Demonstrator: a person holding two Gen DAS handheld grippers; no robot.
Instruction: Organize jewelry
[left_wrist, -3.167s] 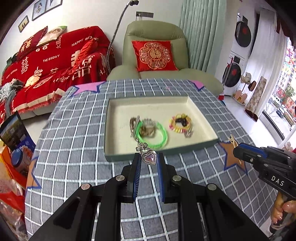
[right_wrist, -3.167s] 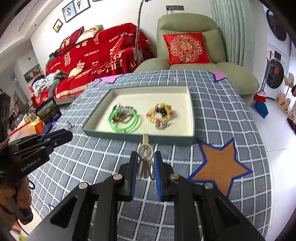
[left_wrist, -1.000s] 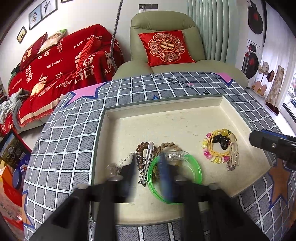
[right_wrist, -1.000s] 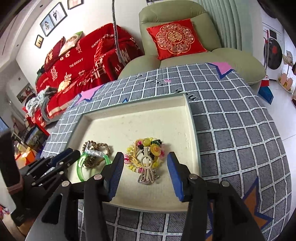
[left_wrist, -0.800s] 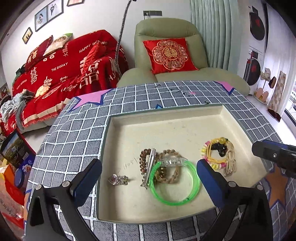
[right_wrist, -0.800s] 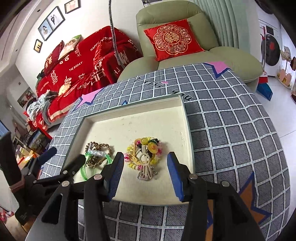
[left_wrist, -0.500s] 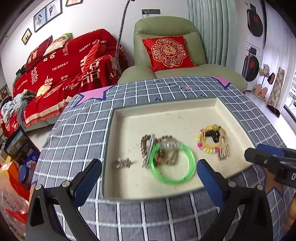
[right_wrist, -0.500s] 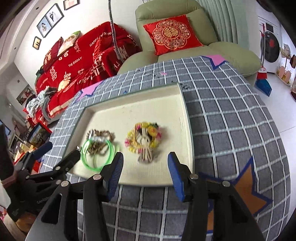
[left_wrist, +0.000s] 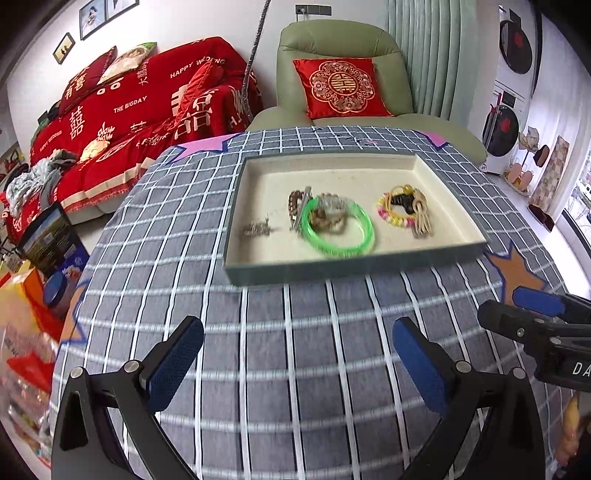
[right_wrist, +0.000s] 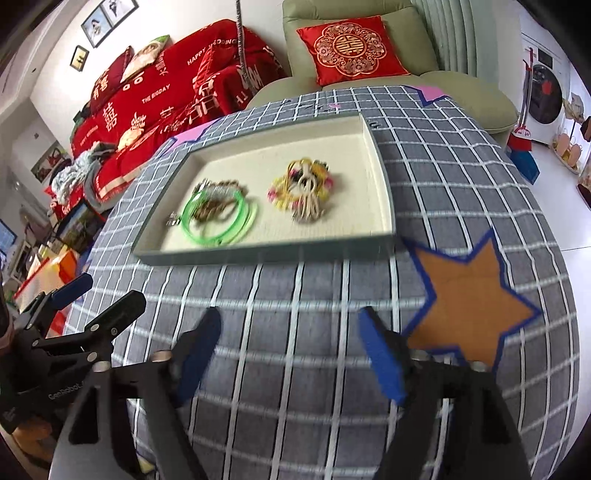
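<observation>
A shallow cream-lined tray rests on the checked tablecloth. Inside lie a green bangle over a brown bead bracelet, a small silver heart charm to its left, and a yellow-pink bead bunch with a pale hair clip on the right. My left gripper is open wide over bare cloth in front of the tray, holding nothing. My right gripper also hangs before the tray; its jaws are opening, with nothing between them.
An orange star patch marks the cloth right of the tray's front corner. Beyond the table stand a green armchair with a red cushion and a red-covered sofa. Boxes and bags crowd the floor at left.
Both grippers have drawn back from over the tray to the cloth in front of it. The left jaws sprang wide, leaving the charm in the tray; the right jaws widened around the hair clip.
</observation>
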